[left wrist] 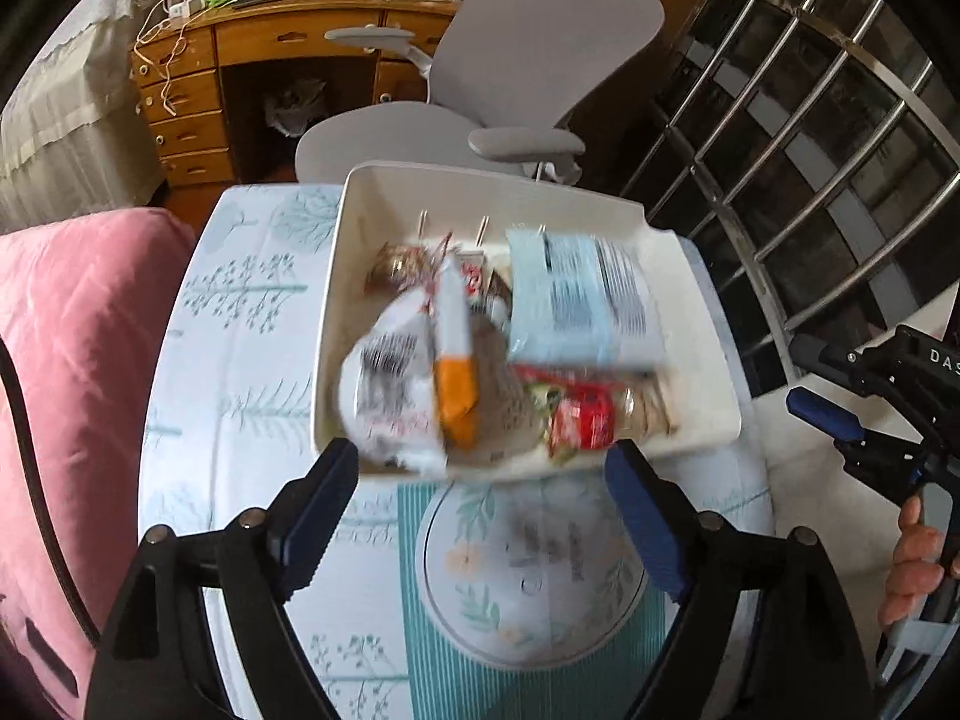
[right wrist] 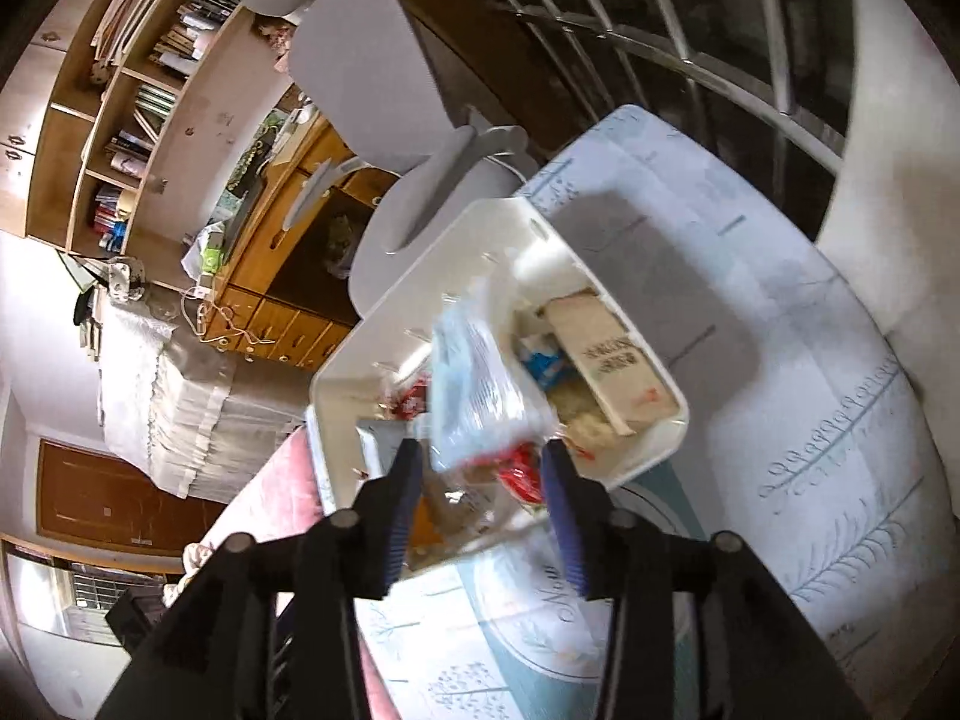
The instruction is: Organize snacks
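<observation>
Your left gripper (left wrist: 480,468) has its fingers spread wide with nothing between them, poised at the near rim of the white bin (left wrist: 336,276). Your right gripper (right wrist: 480,483) also stands parted, its pads either side of a pale blue packet (right wrist: 480,384) that lies blurred in the bin; I cannot tell whether they touch it, and I judge it loose rather than held. The bin sits on the tree-print tablecloth (left wrist: 240,312), beside the pink cushion (left wrist: 66,360), and already holds most of what shows: a white wrapper (left wrist: 390,396), an orange-tipped packet (left wrist: 456,360), a red packet (left wrist: 585,420), and in the right view a beige box (right wrist: 606,354). No snack lies loose on the cloth within sight, so collecting looks close to done; tidying the heap may remain
</observation>
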Tool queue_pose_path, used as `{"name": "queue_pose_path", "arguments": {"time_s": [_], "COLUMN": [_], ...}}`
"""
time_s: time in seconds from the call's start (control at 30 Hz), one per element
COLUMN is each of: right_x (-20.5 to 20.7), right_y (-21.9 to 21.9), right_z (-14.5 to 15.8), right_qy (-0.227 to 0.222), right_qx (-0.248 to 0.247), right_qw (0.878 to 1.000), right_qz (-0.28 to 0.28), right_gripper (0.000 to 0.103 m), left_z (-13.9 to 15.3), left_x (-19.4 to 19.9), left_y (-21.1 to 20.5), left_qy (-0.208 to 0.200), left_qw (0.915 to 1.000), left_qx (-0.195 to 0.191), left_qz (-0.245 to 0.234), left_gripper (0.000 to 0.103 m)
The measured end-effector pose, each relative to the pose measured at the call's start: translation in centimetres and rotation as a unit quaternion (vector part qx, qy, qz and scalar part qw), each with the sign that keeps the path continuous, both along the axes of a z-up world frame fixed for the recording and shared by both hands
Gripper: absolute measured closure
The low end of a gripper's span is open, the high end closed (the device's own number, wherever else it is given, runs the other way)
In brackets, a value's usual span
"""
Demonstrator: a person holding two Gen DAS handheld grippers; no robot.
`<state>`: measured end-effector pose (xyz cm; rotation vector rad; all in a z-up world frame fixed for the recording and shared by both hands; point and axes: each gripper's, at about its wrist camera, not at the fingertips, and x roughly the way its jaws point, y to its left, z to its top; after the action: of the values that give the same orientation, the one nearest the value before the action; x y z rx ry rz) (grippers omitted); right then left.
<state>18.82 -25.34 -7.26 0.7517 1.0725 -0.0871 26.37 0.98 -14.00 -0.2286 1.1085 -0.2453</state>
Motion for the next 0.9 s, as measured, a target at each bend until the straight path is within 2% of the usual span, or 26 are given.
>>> {"name": "queue_pose_path", "arguments": {"time_s": [0.1,0.23,0.33,0.4,0.5,0.67,0.77,0.9], "right_x": [-1.5,-4.7,-7.6,-9.9,-13.6,-18.5,-21.1,-23.1], "right_y": [0.1,1.5,2.4,3.1,4.4,6.2,7.5,8.4], "right_z": [-0.5,-2.2,-3.6,-4.7,-5.9,-5.7,-4.4,-2.1], "right_qy": [0.011,0.044,0.071,0.091,0.118,0.126,0.111,0.087], "right_qx": [-0.031,-0.072,-0.083,-0.088,-0.104,-0.154,-0.180,-0.194], "right_qw": [0.999,0.996,0.993,0.991,0.986,0.976,0.971,0.968], "right_qz": [0.009,0.036,0.043,0.048,0.063,0.088,0.110,0.134], "right_gripper": [0.051,0.048,0.044,0.035,0.031,0.024,0.020,0.018], "left_z": [-0.5,-1.6,-2.4,-2.5,-2.5,-1.9,-1.4,1.3], "left_x": [-2.1,-5.2,-7.7,-9.4,-12.3,-16.4,-18.2,-19.9], "left_y": [0.4,0.8,0.7,0.8,1.3,2.9,3.6,3.8], "left_qy": [0.009,0.027,0.041,0.041,0.045,0.050,0.072,0.063], "left_qw": [0.9999,0.9994,0.9988,0.9984,0.9977,0.9974,0.9962,0.9970], "left_qx": [-0.006,-0.020,-0.013,-0.011,-0.010,0.000,-0.008,0.004], "left_qz": [-0.001,-0.007,-0.024,-0.037,-0.049,-0.052,-0.048,-0.045], "left_gripper": [0.018,0.018,0.018,0.018,0.018,0.018,0.018,0.018]}}
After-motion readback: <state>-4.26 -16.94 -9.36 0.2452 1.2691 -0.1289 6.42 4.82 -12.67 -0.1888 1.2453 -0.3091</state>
